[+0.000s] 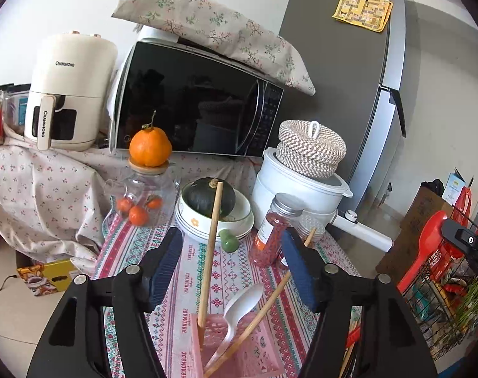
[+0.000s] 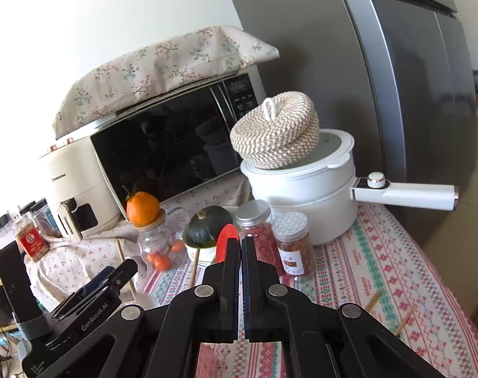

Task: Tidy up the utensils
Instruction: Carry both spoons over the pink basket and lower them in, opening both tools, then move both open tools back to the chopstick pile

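My left gripper [image 1: 231, 245] is open and empty, its blue pads wide apart above a pink utensil holder [image 1: 235, 346]. The holder contains a white spoon [image 1: 239, 305] and two wooden chopsticks [image 1: 210, 258]. My right gripper [image 2: 240, 245] is shut on a red spoon [image 2: 226, 241], whose bowl sticks up beyond the fingertips. That red spoon [image 1: 428, 245] also shows at the right of the left wrist view, held off the table's right edge. The left gripper [image 2: 106, 278] shows at the lower left of the right wrist view. Loose chopsticks [image 2: 372, 300] lie on the tablecloth at right.
On the patterned tablecloth [image 1: 188, 271] stand stacked bowls with a dark squash [image 1: 210, 198], a glass jar topped by an orange [image 1: 149, 146], two spice jars [image 1: 276, 230], and a white pot [image 1: 298, 186] with a woven lid. A microwave [image 1: 191, 107], an air fryer [image 1: 68, 94] and a fridge [image 1: 349, 63] stand behind.
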`<move>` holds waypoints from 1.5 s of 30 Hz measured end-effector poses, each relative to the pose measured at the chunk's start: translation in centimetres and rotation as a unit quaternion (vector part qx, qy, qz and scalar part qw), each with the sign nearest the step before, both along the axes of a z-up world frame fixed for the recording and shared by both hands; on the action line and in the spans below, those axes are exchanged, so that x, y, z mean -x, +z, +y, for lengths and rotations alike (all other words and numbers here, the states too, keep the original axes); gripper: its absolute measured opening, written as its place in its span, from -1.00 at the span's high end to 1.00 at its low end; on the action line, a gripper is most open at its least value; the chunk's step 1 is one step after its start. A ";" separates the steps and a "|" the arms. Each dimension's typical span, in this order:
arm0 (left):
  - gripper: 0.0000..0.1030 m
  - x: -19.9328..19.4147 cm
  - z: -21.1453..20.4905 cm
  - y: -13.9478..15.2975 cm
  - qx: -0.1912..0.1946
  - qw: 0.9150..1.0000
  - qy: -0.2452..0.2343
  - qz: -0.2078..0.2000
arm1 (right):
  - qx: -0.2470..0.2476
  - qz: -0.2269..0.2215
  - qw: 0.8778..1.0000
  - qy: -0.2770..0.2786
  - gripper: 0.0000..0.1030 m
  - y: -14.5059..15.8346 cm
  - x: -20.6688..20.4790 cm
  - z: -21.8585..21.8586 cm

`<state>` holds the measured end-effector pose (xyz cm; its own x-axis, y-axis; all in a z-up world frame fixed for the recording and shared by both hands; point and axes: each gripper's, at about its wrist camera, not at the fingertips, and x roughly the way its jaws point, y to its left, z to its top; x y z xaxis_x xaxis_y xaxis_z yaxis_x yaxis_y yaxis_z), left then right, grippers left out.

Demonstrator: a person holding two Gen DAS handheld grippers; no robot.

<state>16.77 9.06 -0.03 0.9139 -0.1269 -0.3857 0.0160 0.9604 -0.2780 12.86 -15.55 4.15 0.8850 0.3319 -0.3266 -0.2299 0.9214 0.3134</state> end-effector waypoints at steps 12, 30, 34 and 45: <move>-0.64 3.9 3.3 -0.1 -0.016 0.992 0.033 0.119 | 0.008 -0.026 0.999 -0.020 0.99 0.0 -1.0 2.9; -0.82 5.5 1.6 -1.7 -0.040 0.981 -0.003 0.191 | 0.032 0.011 0.999 0.024 -0.04 -1.7 -1.7 5.5; -0.91 5.8 0.9 -1.7 -0.024 0.979 -0.020 0.200 | 0.024 0.017 0.999 0.023 -0.40 -1.0 -0.7 3.6; -1.00 7.3 -3.6 -2.9 -0.035 0.970 -0.085 0.223 | 0.078 0.087 0.993 -0.012 -0.82 -1.9 1.5 -1.9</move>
<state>9.52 5.45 -2.93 0.6222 -0.2207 -0.7511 0.0690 0.9712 -0.2282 11.35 -17.45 2.23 0.8177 0.2459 -0.5205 -0.1631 0.9661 0.2001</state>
